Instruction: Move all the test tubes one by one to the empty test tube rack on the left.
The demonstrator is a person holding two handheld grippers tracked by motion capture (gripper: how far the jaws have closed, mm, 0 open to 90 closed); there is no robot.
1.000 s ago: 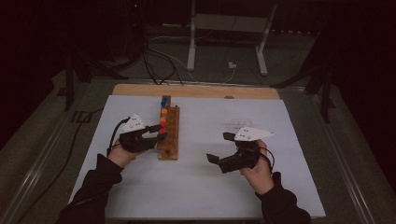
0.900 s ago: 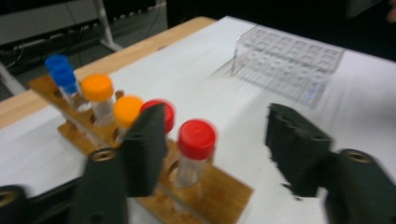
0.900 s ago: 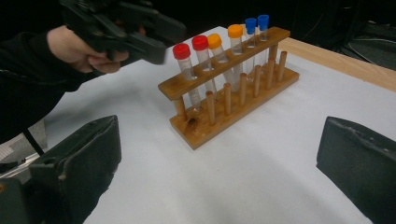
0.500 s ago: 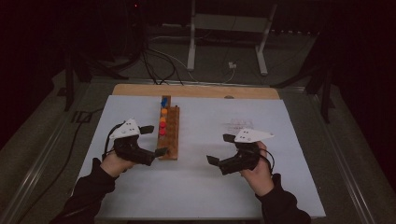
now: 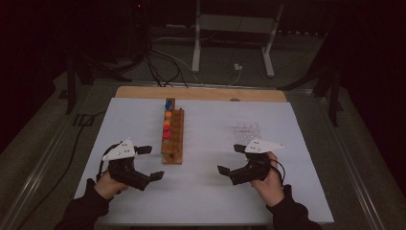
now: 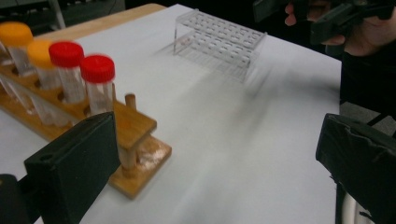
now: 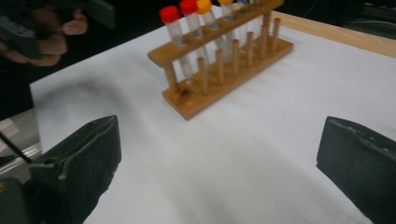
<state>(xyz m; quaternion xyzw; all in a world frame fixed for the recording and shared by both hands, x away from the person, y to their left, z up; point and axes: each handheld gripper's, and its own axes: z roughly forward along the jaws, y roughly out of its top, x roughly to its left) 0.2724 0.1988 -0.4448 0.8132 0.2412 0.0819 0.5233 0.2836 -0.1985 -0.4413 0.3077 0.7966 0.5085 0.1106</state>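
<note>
The left tool (image 5: 149, 163) sits low over the white tabletop (image 5: 206, 191), held in the person's left hand (image 5: 109, 184) with the forearm coming in from the near edge; its jaws have just been opening and now stand wide apart with nothing between them, pointing toward the middle of the tabletop. Just beside its far jaw stands the wooden test-tube rack (image 5: 173, 139), its near end close to the tool but not touched. In the left gripper view the rack holds capped tubes in a row: two red-capped tubes (image 6: 97, 81) nearest, then orange-capped ones (image 6: 15, 42) behind. The right tool (image 5: 231, 159), gripped in the right hand (image 5: 269, 179), also gapes empty, well apart from the wooden rack. Beyond it lies a clear plastic rack (image 5: 247, 129).
</note>
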